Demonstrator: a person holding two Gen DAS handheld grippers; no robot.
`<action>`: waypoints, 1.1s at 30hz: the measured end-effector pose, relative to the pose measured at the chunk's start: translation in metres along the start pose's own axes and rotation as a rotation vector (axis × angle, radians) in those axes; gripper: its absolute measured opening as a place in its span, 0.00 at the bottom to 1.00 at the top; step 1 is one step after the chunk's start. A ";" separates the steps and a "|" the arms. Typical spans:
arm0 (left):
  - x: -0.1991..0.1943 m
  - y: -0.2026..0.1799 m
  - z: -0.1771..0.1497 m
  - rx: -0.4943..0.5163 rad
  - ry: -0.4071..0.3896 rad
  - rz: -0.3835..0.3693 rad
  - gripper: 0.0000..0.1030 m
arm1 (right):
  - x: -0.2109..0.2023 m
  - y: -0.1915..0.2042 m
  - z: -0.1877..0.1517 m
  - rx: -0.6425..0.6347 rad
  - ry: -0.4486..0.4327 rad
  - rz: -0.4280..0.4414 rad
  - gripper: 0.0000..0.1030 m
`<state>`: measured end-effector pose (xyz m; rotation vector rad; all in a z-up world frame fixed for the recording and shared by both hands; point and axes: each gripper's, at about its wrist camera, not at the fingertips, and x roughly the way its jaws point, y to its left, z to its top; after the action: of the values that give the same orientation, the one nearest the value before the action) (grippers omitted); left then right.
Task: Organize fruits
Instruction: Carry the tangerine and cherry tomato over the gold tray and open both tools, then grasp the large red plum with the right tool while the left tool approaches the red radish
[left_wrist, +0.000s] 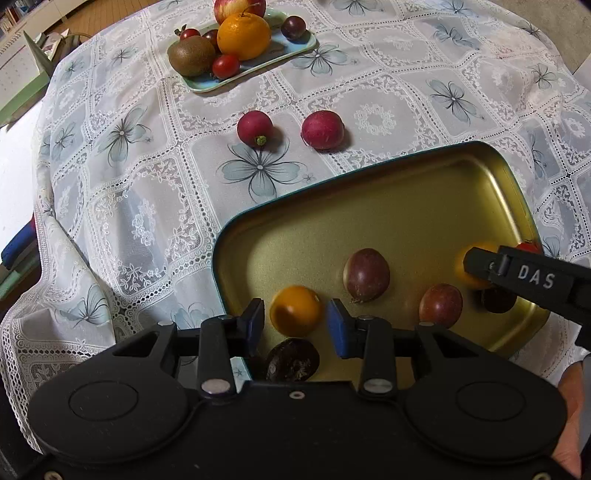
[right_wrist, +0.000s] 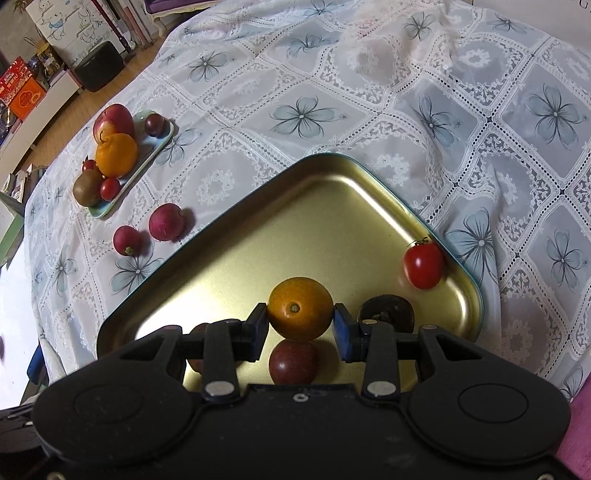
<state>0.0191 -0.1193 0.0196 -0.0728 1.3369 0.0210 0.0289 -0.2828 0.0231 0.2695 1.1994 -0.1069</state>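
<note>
A gold tray (left_wrist: 406, 206) (right_wrist: 317, 221) holds small fruits. My left gripper (left_wrist: 295, 319) is open, its fingers either side of a small orange fruit (left_wrist: 295, 311), with a gap on each side. A dark fruit (left_wrist: 293, 360) lies just below it. Two purple fruits (left_wrist: 366, 275) (left_wrist: 440, 305) lie in the tray. My right gripper (right_wrist: 300, 325) has both pads against another small orange fruit (right_wrist: 300, 308); its finger shows in the left wrist view (left_wrist: 517, 275). A purple fruit (right_wrist: 293, 362), a dark fruit (right_wrist: 388, 314) and a cherry tomato (right_wrist: 423, 266) lie nearby.
A light blue tray (left_wrist: 207, 83) (right_wrist: 122, 195) at the far side holds an apple, an orange, a kiwi, cherry tomatoes and a dark plum. Two red radish-like fruits (left_wrist: 255, 128) (left_wrist: 322, 129) lie on the lace tablecloth between the trays. The table edge drops off at left.
</note>
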 end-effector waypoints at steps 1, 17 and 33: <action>0.000 0.000 0.000 0.000 0.001 -0.001 0.45 | 0.001 -0.001 0.000 0.004 0.005 0.003 0.39; 0.001 0.005 0.000 -0.024 0.031 -0.009 0.45 | -0.004 -0.003 0.001 0.017 0.001 0.019 0.39; 0.006 0.022 0.000 -0.044 0.053 -0.004 0.45 | 0.001 0.001 -0.001 0.001 0.019 0.018 0.39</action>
<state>0.0193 -0.0977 0.0126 -0.1138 1.3896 0.0449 0.0282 -0.2811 0.0222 0.2827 1.2158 -0.0897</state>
